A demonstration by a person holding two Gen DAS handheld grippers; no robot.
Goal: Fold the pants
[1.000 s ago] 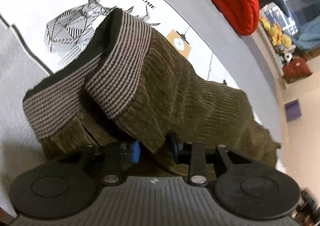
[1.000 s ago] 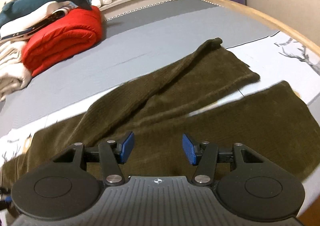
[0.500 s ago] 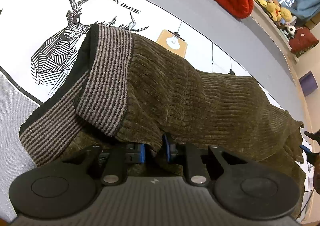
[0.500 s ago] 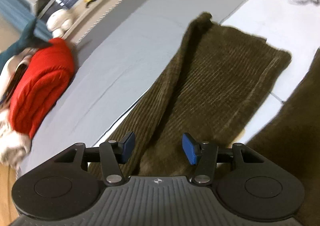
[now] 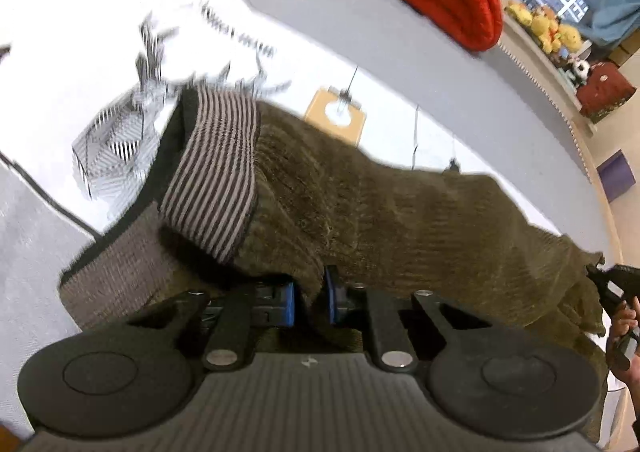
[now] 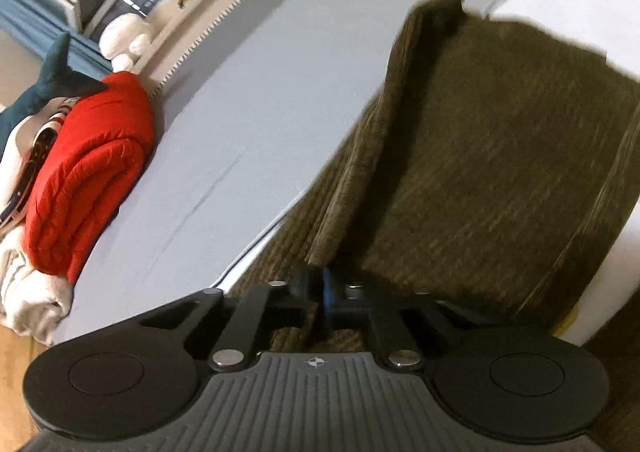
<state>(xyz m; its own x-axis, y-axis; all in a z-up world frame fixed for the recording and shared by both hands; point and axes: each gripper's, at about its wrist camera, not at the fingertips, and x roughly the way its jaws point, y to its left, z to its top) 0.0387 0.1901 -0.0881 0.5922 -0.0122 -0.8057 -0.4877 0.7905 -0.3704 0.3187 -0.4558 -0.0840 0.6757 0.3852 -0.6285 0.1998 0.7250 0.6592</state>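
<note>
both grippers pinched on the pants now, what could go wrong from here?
1. The left gripper pinches only a narrow fold of the olive-brown corduroy pants beside the striped waistband; a lift may pull it free.
2. The right gripper has just been closing on the leg's bunched edge, so it may hold one layer only.
3. The other leg lies apart and could drag unevenly.

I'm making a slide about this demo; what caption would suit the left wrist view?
Left gripper pinching the olive corduroy pants near the striped waistband on a printed bedsheet.
</note>
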